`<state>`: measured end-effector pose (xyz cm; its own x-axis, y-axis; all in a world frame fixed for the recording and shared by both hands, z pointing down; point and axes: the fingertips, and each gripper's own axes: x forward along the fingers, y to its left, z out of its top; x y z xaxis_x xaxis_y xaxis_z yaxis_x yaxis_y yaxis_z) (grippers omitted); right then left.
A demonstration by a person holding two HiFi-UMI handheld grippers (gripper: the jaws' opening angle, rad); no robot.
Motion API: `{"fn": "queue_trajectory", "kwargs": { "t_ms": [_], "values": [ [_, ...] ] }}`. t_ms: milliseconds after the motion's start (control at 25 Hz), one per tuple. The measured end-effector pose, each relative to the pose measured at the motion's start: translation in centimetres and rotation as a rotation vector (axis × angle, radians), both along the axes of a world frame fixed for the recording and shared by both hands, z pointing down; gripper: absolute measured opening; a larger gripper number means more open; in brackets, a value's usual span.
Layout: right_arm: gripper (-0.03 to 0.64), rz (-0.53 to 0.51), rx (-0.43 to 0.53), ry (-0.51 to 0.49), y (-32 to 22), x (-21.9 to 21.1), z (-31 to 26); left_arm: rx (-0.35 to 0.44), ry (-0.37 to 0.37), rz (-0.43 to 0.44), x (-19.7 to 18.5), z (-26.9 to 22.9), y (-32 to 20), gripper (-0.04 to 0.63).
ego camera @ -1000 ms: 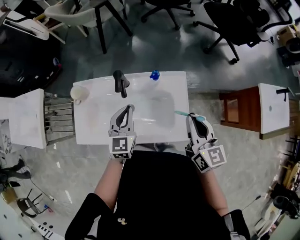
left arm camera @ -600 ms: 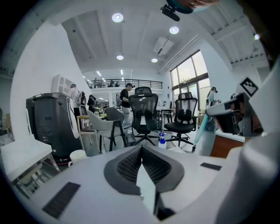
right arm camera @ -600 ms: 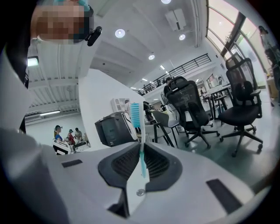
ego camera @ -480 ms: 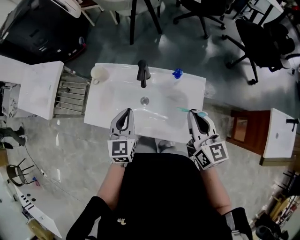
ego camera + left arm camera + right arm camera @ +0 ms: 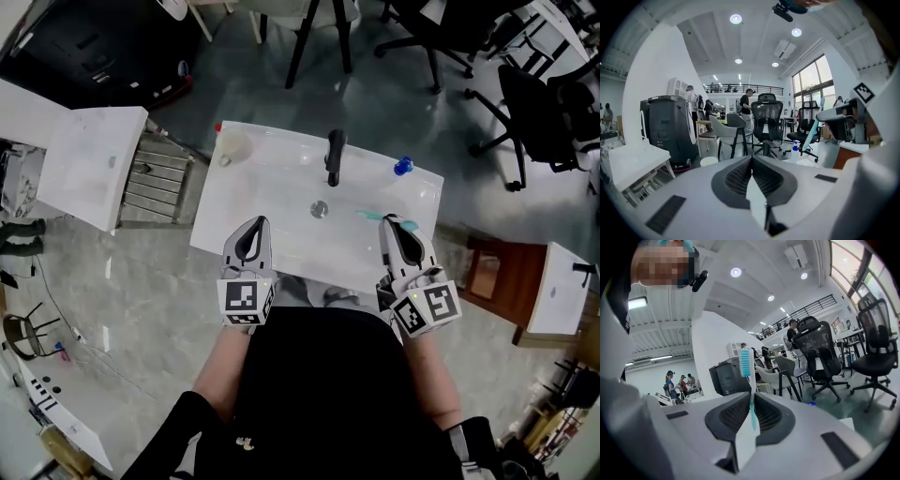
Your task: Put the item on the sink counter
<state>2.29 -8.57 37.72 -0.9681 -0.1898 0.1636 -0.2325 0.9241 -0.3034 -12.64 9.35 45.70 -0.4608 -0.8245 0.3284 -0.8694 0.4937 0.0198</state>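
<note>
On sink counter [image 5: 272, 192]: faucet [image 5: 334, 156], cup [image 5: 231, 145], blue btl [image 5: 403, 166].

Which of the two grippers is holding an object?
The right gripper: its jaws are shut on a turquoise toothbrush. The left gripper is shut with nothing between its jaws.

The left gripper [image 5: 751, 160] had its jaws pressed together, empty; a black office chair [image 5: 766, 115] stood mid-frame beyond.

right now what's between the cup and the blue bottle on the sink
The black tap stands between the cup and the blue bottle, on the back edge of the sink; the head view shows it.
</note>
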Motion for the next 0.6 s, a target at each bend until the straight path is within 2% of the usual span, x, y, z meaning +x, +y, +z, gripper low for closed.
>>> {"fn": "queue_trajectory", "kwargs": {
  "t_ms": [240,600],
  "values": [
    [0.051,0.007,0.005,-0.002,2.1,-7.5,-0.3,0.002,0.024,0.011,-6.0,0.9,2.6,0.023],
    [0.051,-0.057,-0.007,-0.012,5.5,-18.4,0.5,-0.02,0.054,0.001,-12.9,3.1,5.1,0.023]
  ]
}}
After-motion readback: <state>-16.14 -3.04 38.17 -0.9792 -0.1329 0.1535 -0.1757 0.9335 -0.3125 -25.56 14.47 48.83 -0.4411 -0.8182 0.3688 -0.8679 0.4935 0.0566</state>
